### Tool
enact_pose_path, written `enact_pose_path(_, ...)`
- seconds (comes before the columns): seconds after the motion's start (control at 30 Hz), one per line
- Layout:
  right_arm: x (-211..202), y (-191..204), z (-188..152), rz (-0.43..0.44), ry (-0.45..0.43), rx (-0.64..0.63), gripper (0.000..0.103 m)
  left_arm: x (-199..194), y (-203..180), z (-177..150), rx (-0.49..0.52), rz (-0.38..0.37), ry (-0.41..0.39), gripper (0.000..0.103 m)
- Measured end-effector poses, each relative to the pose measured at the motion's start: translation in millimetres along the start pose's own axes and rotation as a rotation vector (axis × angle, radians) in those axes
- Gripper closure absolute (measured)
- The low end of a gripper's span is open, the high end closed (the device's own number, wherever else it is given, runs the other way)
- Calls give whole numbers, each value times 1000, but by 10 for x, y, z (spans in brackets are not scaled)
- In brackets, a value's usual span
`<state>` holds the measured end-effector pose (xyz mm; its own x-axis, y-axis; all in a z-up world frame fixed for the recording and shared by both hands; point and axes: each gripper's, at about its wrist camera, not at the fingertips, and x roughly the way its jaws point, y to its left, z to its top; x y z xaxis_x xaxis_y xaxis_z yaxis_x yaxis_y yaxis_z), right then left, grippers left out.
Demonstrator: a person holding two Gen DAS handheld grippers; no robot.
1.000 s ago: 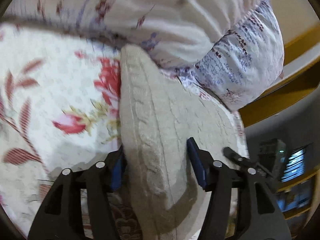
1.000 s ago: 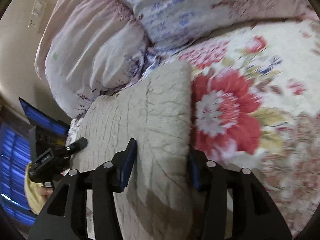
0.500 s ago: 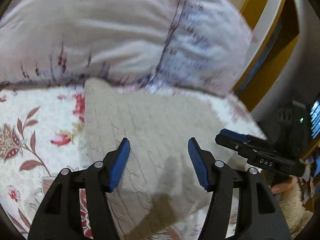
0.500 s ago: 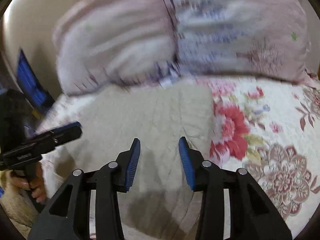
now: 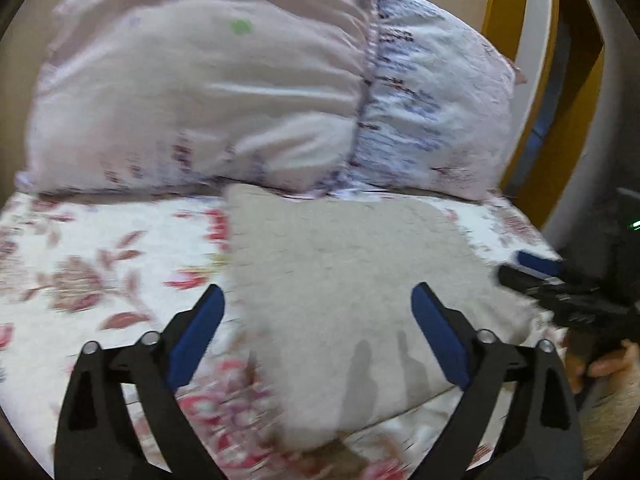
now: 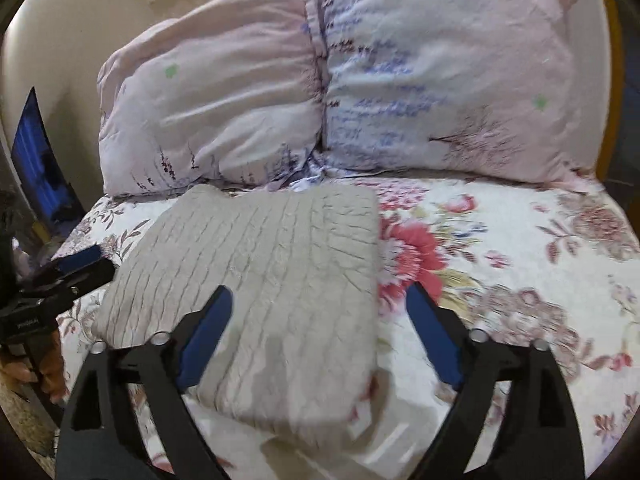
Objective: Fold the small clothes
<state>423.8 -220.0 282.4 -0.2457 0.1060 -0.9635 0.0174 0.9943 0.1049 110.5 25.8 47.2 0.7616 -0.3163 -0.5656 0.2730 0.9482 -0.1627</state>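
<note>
- Left wrist view: a bed spread with a white quilted cover printed in red and pink flowers (image 5: 100, 264), two plump pale-pink pillows with purple print (image 5: 208, 92) against the headboard ahead, and yellow wood trim off to the right.
- The left gripper (image 5: 316, 324) has just been opening; its blue-padded jaws stand wide with nothing pinched between them, released above the cloth.
- The folded beige cable-knit sweater (image 5: 344, 272) lies flat on the cover directly ahead of and below the jaws, its far edge touching the pillows. The picture is blurred, so the fold's edges are hard to judge.
- Risk: a low pass of the jaws could snag the loose knit and drag the top layer open.
- Right wrist view: the same bed, with the pillows (image 6: 420, 80) ahead, a beige wall with a white switch plate up-left, and a blue-lit screen at the far left.
- The right gripper (image 6: 320, 332) has also just been opening and is empty; the sweater (image 6: 272, 272) sits ahead, mostly under its left jaw, while the right jaw hangs over bare cover (image 6: 520, 264).
- The left gripper (image 6: 76, 268) shows at the left, just beside the sweater's left edge.
- Risk: the near corner looks puffed, so the thick stack may spring back or slump unless pressed flat.
- Risk: both tools near one edge could bump each other.
</note>
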Motion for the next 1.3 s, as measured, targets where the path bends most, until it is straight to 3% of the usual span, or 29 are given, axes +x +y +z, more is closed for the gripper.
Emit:
enact_pose_path(0.2, -179, -45, -219, -70, -5, 37, 3, -256, 67, -252, 33, 187, 3, 2)
enact_pose_path(0.27, -224, -55, -307, -93, -7, 66, 1, -305, 68, -348, 33, 213, 17, 2)
enact_pose_path(0.37, -261, -85, -444, -90, 4, 128, 1, -317, 70, -454, 9, 184, 64, 2)
enact_pose_path(0.47, -182, -65, -533, -39, 90, 159, 1, -274, 14, -530, 1, 161, 123, 2)
enact_pose_path(0.8, 11, 321, -719, -103, 195, 39, 1, -29, -189, -683, 40, 211, 243, 2)
enact_pose_path(1.3, 147, 407, -735, -168, 238, 13, 1, 114, -216, -699, 48, 227, 300, 2)
